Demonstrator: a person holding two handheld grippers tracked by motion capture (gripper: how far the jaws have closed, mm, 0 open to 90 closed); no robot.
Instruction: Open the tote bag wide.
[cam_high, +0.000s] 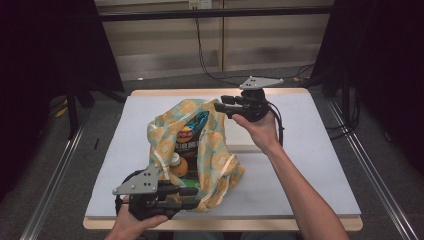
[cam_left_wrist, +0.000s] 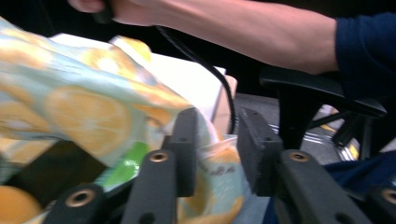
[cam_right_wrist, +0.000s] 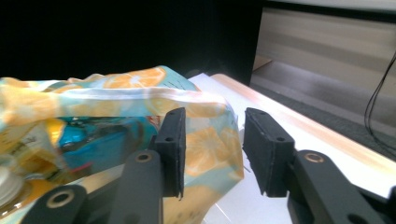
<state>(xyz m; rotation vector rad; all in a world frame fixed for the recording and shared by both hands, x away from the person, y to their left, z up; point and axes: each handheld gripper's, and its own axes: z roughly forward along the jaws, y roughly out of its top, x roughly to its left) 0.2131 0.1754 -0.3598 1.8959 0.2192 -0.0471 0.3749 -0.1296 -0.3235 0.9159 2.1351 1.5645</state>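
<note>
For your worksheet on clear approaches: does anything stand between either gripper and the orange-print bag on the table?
Nothing visible does. The bag has its near edge between the left gripper's parted jaws, and its far rim lies between the right gripper's parted jaws. In both gripper views a gap shows beside one pad.

Orange-print bag (cam_high: 200, 150) with snacks on the table (cam_high: 310, 150), left gripper (cam_high: 192, 196) and right gripper (cam_high: 220, 106) at opposite rims.

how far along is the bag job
Done: the snack packet and the bottle sit inside the orange-print bag. In hand: the left gripper and the right gripper stand at opposite edges, jaws apart, pads not pressing. Left: the bag's mouth gapes open.
</note>
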